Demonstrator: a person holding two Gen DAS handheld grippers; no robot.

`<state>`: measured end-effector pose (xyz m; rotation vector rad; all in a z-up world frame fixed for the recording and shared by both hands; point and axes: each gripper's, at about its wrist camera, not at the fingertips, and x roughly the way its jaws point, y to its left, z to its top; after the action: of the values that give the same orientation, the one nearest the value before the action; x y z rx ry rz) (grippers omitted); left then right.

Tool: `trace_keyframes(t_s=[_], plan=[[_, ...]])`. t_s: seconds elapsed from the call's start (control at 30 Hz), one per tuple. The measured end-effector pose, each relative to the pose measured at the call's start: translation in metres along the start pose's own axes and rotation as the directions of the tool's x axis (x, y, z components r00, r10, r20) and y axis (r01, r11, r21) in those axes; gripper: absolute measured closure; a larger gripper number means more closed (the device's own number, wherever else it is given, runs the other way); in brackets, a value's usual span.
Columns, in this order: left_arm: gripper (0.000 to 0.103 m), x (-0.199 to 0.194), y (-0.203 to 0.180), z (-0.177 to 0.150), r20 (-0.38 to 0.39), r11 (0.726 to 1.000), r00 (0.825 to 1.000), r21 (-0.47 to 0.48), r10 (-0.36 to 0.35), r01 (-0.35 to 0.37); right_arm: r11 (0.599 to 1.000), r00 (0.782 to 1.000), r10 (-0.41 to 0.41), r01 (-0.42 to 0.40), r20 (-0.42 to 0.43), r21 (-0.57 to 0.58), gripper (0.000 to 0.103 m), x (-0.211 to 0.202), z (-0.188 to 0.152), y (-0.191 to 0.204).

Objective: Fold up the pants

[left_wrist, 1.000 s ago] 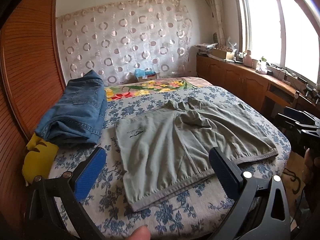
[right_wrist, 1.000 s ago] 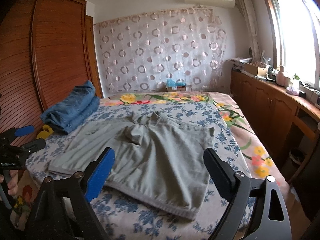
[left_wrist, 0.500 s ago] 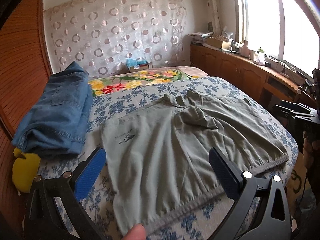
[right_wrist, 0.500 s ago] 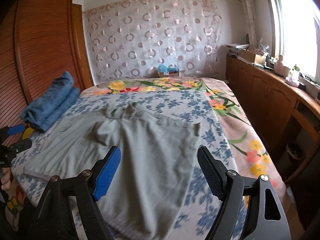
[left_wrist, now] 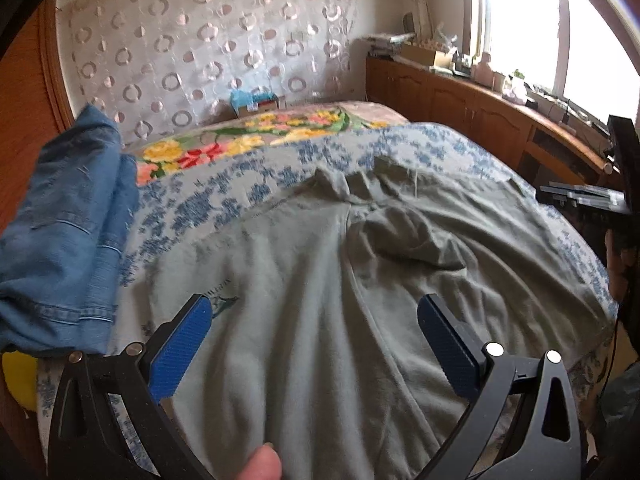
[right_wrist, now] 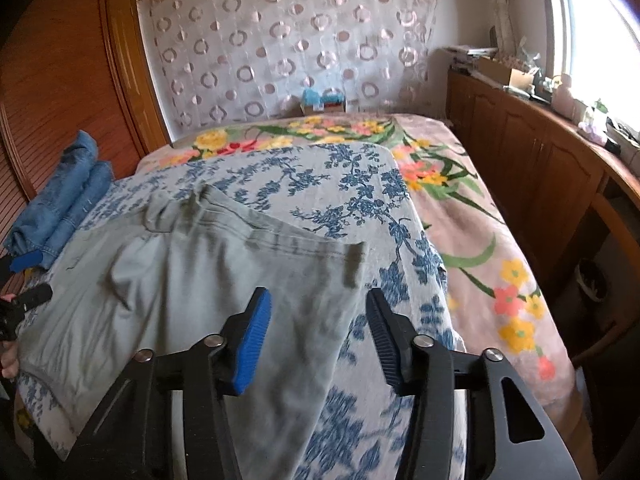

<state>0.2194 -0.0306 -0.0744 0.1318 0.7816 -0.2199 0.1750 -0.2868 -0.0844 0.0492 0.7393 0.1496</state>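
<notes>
Folding not started: grey pants (left_wrist: pixel 320 300) lie spread flat on bed (right_wrist: pixel 360 184), right of the folded jeans (left_wrist: pixel 60 240). Left gripper (left_wrist: pixel 316 336) wide over the left leg, empty. Right gripper (right_wrist: pixel 318 328) has just been closing, half-narrowed, nothing pinched, over the waist-side edge

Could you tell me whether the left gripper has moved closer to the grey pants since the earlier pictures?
Yes. The left gripper has moved forward over the grey pants, toward the patterned curtain; its fingers are open.
</notes>
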Motion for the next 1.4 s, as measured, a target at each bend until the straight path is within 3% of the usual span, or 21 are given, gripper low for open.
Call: trace_keyframes(t_s=[0.3,0.33,0.4,0.47,0.6,0.7,0.8,1.1,1.17,1.23,1.3,1.4], plan=[[0.000,0.026,-0.002,-0.001,-0.069,1.000,0.997,0.014,-0.017,0.018,1.000,0.995,-0.002,0.004,-0.096,0.017,0.067,0.020,0.031,-0.012],[0.000,0.028,-0.002,-0.002,-0.071,1.000,0.997,0.014,-0.018,0.019,1.000,0.997,-0.012,0.013,-0.077,0.007,0.068,0.022,0.034,-0.013],[0.000,0.030,-0.002,-0.001,-0.078,1.000,0.997,0.011,-0.017,0.018,1.000,0.996,-0.013,0.015,-0.087,0.017,0.079,0.020,0.035,-0.015],[0.000,0.031,-0.002,-0.002,-0.078,1.000,0.997,0.008,-0.013,0.013,0.999,0.995,-0.019,0.023,-0.100,0.032,0.080,0.020,0.037,-0.018],[0.000,0.034,-0.001,-0.001,-0.089,1.000,0.996,0.012,-0.007,0.008,0.999,0.994,0.005,-0.001,-0.112,0.042,0.096,0.012,0.038,-0.019],[0.000,0.036,0.001,0.000,-0.098,1.000,0.995,-0.002,-0.005,0.005,1.000,0.995,-0.002,0.004,-0.101,0.015,0.099,0.004,0.040,-0.020],[0.000,0.038,0.002,-0.001,-0.113,1.000,0.994,-0.008,-0.009,0.008,0.997,0.995,-0.075,0.076,-0.064,0.011,0.099,-0.008,0.042,-0.028],[0.000,0.044,0.003,-0.002,-0.137,1.000,0.990,-0.011,-0.007,0.006,0.997,0.995,-0.082,0.082,-0.065,0.008,0.099,-0.025,0.039,-0.030],[0.000,0.044,0.004,-0.002,-0.141,1.000,0.990,-0.017,-0.013,0.011,0.997,0.996,-0.081,0.081,-0.047,0.004,0.099,-0.013,0.046,-0.029],[0.000,0.044,0.005,-0.002,-0.142,1.000,0.990,-0.019,-0.014,0.011,0.996,0.996,-0.086,0.086,-0.027,0.004,0.088,-0.017,0.047,-0.029],[0.000,0.044,0.005,-0.002,-0.142,1.000,0.990,-0.017,-0.013,0.011,0.996,0.996,-0.089,0.089,-0.006,0.003,0.070,-0.021,0.046,-0.026],[0.000,0.045,0.005,-0.002,-0.142,1.000,0.990,-0.019,-0.015,0.012,0.999,0.999,-0.043,0.043,-0.005,-0.003,0.062,-0.033,0.032,-0.015]])
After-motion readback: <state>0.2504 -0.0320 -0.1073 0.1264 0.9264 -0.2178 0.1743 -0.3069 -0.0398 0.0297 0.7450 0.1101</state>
